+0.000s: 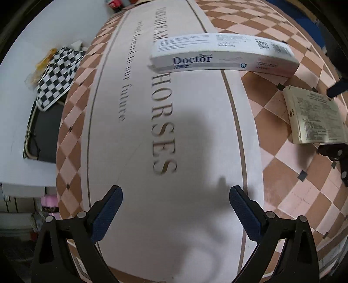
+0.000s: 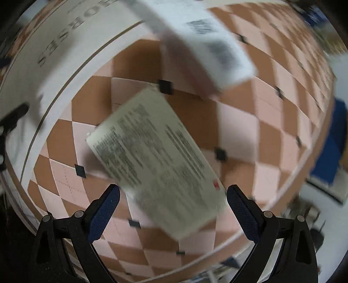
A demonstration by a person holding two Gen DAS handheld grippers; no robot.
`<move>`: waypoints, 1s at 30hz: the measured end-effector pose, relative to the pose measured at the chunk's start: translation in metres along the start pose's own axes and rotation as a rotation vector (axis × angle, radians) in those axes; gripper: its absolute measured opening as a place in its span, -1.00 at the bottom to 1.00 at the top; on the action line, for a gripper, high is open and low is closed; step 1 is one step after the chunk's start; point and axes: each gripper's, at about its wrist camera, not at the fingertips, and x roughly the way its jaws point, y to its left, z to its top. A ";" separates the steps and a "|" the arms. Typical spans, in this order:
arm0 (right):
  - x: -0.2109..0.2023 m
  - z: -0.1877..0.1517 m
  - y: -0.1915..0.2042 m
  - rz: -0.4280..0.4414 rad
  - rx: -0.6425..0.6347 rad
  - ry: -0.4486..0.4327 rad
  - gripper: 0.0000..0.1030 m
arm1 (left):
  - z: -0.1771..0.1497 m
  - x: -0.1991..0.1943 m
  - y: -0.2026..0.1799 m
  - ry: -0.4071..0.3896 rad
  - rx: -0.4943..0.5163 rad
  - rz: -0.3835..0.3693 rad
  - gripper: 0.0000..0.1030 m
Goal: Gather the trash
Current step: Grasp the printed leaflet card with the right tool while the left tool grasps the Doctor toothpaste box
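Note:
A long white "Doctor" toothpaste box lies across the checkered mat, far ahead of my left gripper, which is open and empty above the mat's white band. A flat cream box with small print lies to the right. In the right wrist view this cream box lies flat between and just ahead of the open fingers of my right gripper. The toothpaste box is blurred beyond it. Part of the right gripper shows at the left view's right edge.
A black-and-white checkered cloth and yellow wrapper lie on the white counter left of the mat, beside a dark sink opening. A red can stands far back. Blue objects lie beyond the mat's right edge.

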 end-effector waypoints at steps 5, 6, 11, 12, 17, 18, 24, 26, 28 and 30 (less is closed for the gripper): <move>0.004 -0.002 -0.015 0.052 0.012 -0.015 0.86 | 0.029 -0.006 -0.011 -0.042 0.187 0.071 0.95; 0.005 -0.008 -0.023 0.077 0.038 -0.003 0.84 | 0.037 -0.009 -0.014 -0.063 0.241 0.091 0.95; 0.006 -0.045 -0.075 0.185 0.291 0.003 0.81 | 0.076 -0.026 -0.044 -0.207 0.587 0.192 0.95; 0.007 -0.055 -0.092 0.207 0.371 -0.007 0.81 | 0.084 -0.027 -0.051 -0.225 0.665 0.202 0.95; 0.014 -0.082 -0.158 0.227 0.662 -0.043 0.80 | 0.109 -0.019 -0.085 -0.226 0.948 0.191 0.94; 0.016 -0.085 -0.171 0.240 0.711 -0.051 0.80 | 0.113 -0.015 -0.090 -0.215 0.981 0.192 0.93; 0.025 -0.085 -0.199 0.225 0.735 -0.030 0.80 | 0.129 0.013 -0.107 -0.106 1.105 0.148 0.93; 0.028 -0.078 -0.195 0.223 0.725 -0.011 0.80 | 0.129 0.016 -0.110 -0.101 1.134 0.132 0.93; 0.031 -0.066 -0.186 0.216 0.695 0.005 0.80 | 0.130 0.015 -0.110 -0.081 1.144 0.105 0.93; 0.033 -0.053 -0.177 0.218 0.664 0.019 0.80 | 0.127 0.013 -0.109 -0.081 1.171 0.079 0.81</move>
